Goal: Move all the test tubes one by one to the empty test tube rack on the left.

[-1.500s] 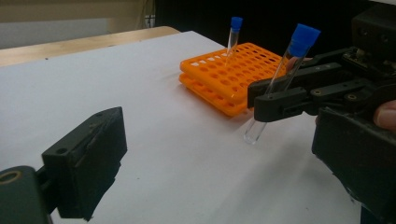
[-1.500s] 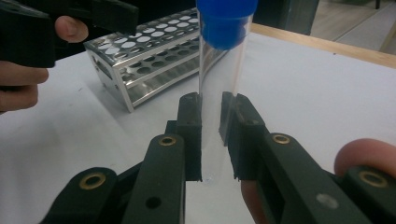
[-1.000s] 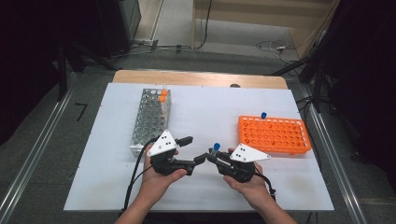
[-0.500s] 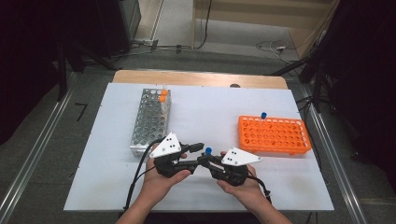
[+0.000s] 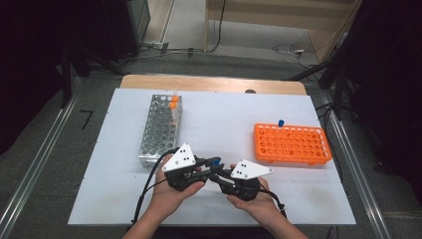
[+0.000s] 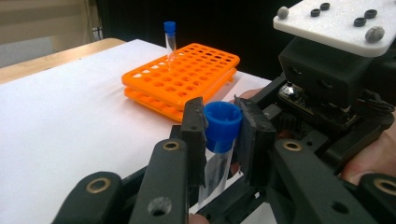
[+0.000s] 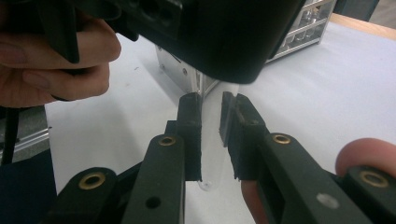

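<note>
Both tongs clamp one clear tube [image 6: 219, 158]: left tongs [image 6: 223, 133] have just closed on its blue cap, right tongs [image 7: 212, 135] grip its body.

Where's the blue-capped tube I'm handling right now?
High view, near table edge: the blue-capped tube sits between both grippers, left gripper on its cap, right gripper on its clear body.

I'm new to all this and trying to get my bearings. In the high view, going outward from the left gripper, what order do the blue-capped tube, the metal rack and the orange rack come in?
From the left gripper:
1. Blue-capped tube, between its jaws, at table centre.
2. Metal rack, just behind it to the left.
3. Orange rack, farthest, off to the right.
</note>
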`<act>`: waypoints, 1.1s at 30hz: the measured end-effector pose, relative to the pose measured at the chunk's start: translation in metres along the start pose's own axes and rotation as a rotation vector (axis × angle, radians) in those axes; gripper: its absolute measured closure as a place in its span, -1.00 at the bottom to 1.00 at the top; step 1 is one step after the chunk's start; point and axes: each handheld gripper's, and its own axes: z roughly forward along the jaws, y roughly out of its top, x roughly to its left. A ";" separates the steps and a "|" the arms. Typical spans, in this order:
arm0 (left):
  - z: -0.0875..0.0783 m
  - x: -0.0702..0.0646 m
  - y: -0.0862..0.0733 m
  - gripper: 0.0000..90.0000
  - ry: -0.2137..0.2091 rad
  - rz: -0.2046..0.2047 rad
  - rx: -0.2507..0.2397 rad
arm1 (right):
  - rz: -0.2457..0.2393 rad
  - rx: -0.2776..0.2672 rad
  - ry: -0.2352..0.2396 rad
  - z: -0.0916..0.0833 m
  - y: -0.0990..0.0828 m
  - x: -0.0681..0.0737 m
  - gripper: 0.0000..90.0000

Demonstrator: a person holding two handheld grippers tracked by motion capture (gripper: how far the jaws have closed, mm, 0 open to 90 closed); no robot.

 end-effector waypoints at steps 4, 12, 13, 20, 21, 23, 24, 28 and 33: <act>0.000 0.000 0.000 0.70 0.011 0.004 0.001 | 0.001 -0.003 0.004 0.000 0.000 -0.001 0.65; 0.000 0.001 0.001 0.71 0.020 -0.003 0.005 | 0.030 -0.007 0.042 -0.003 0.000 -0.003 0.50; -0.001 0.001 0.001 0.71 0.020 -0.005 0.003 | 0.030 -0.006 0.046 -0.003 0.000 -0.003 0.47; -0.005 0.006 0.002 0.71 0.041 -0.018 -0.008 | 0.042 -0.029 0.077 -0.013 -0.001 -0.009 -0.08; -0.006 0.007 0.002 0.71 0.042 -0.017 -0.008 | 0.038 -0.034 0.070 -0.015 -0.001 -0.011 -0.22; -0.007 0.008 0.003 0.71 0.046 -0.018 -0.007 | 0.042 -0.033 0.048 -0.020 -0.002 -0.013 -0.44; -0.008 0.009 0.004 0.71 0.049 -0.020 -0.008 | 0.039 -0.031 0.044 -0.021 -0.002 -0.014 -0.51; -0.011 0.013 0.005 0.71 0.062 -0.024 -0.009 | 0.045 -0.036 0.007 -0.031 -0.004 -0.021 -0.77; -0.016 0.019 0.007 0.71 0.088 -0.031 -0.010 | 0.065 -0.030 -0.020 -0.044 -0.009 -0.032 -0.86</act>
